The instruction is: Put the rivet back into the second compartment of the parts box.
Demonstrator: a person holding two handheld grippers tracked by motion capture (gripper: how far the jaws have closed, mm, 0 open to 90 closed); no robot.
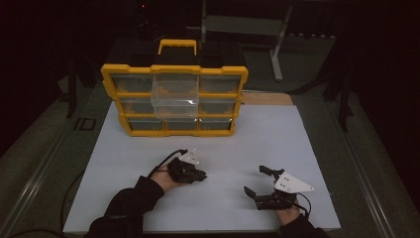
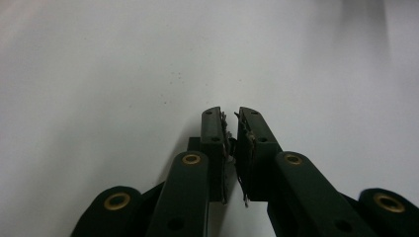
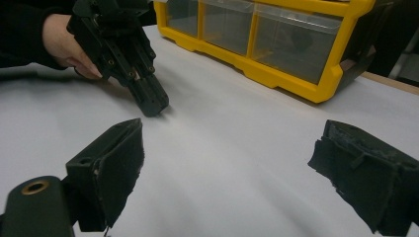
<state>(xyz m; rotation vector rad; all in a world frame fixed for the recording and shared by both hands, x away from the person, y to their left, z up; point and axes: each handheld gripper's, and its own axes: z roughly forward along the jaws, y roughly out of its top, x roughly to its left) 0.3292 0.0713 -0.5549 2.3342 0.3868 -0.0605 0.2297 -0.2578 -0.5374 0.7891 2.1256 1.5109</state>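
the white tabletop (image 1: 277,144) carries everything, its surface bare and pale between the far and near edges. at its far edge, toward the far left corner, stands a yellow-framed drawer organizer (image 1: 174,99) with a yellow carry handle (image 1: 177,46) on top and rows of clear drawers. one clear drawer (image 1: 174,96) in the middle column of the top row is pulled well out toward the near edge, hanging forward of the frame; the other drawers sit flush. in the right gripper view the organizer's (image 3: 276,34) lower row shows as a line of see-through fronts in the yellow frame, resting directly on the tabletop (image 3: 237,148).

near the near edge, left of centre, the person's left hand (image 1: 163,178) in a dark sleeve holds the left hand-held gripper (image 1: 200,175) low against the surface, well apart from the organizer. its jaws are pressed together with nothing between them; in the left gripper view (image 2: 231,136) the two black pads meet with only a thin slit, tips on the white surface (image 2: 123,64). the right gripper view shows it (image 3: 154,106) tip-down on the tabletop.

toward the near right corner, the right hand-held gripper (image 1: 257,179) lies close to the tabletop with its jaws spread wide and empty; its own view (image 3: 227,158) shows the two pads far apart over bare surface.
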